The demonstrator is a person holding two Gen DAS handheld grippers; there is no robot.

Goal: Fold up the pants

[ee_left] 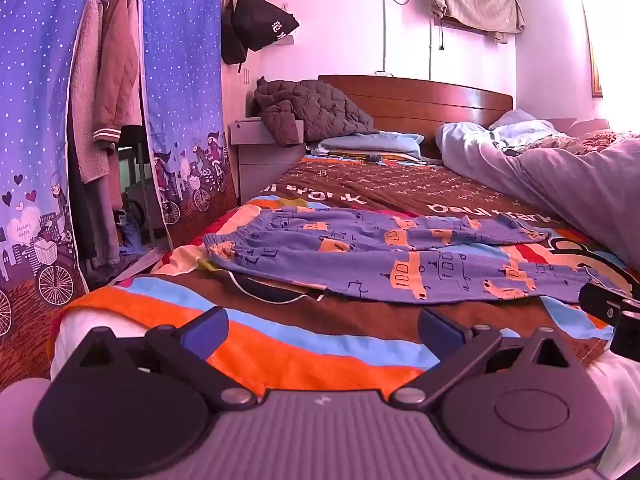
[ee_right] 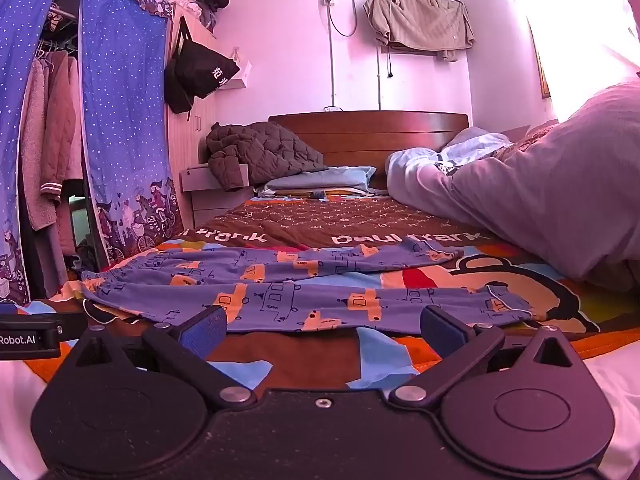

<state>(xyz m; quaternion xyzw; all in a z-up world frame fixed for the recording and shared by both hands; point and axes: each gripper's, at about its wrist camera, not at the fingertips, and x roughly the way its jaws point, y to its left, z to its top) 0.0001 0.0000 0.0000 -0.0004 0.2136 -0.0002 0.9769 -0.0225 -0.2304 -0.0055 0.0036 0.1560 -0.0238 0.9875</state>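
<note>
The pants point(ee_right: 304, 300) lie lengthwise left-to-right across the bed point(ee_right: 280, 364), just beyond both empty, wide-open claws: right claw point(ee_right: 322, 330) nearer the cuffs, left claw point(ee_left: 322, 326) nearer the waistband.

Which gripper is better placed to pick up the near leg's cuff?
Right, probably. The right gripper is open, with the near cuff just ahead of its right finger. The left gripper faces the pants nearer the waistband.
</note>
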